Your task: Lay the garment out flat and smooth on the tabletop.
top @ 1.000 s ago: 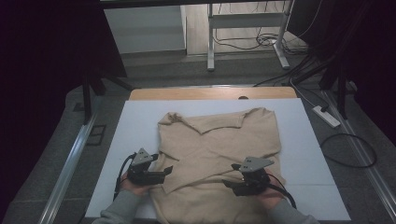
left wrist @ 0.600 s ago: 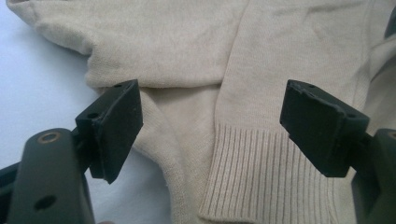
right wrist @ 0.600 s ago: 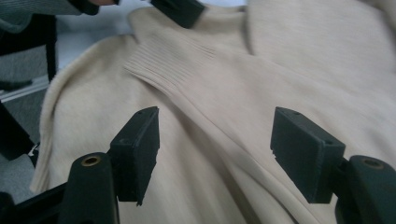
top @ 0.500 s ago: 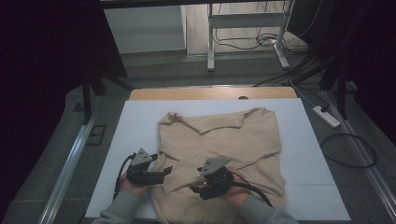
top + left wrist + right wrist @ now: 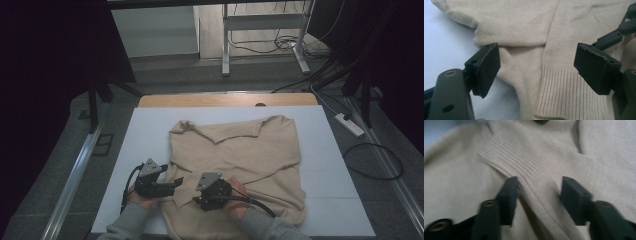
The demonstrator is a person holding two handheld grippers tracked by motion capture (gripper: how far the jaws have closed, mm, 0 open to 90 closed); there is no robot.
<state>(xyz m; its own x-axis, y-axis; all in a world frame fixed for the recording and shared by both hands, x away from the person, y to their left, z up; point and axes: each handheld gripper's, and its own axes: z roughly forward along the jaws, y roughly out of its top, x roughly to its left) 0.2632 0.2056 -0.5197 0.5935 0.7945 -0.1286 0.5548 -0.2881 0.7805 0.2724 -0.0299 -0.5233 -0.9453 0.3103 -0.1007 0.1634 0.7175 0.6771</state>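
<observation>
At the table's near edge the left gripper [image 5: 175, 183] hangs wide open beside the beige sweater [image 5: 240, 150], the right gripper [image 5: 197, 199] has just been closing, apparently astride the ribbed cuff [image 5: 516, 157], the sweater spreading across the white table [image 5: 325, 150] beyond.

No text, label, brand, number or sign can be read anywhere in these views. Nothing legible is carried by the beige knitted sweater [image 5: 235, 160], by the white sheet covering the table [image 5: 330, 165], or by the black jaws of either handheld gripper.
</observation>
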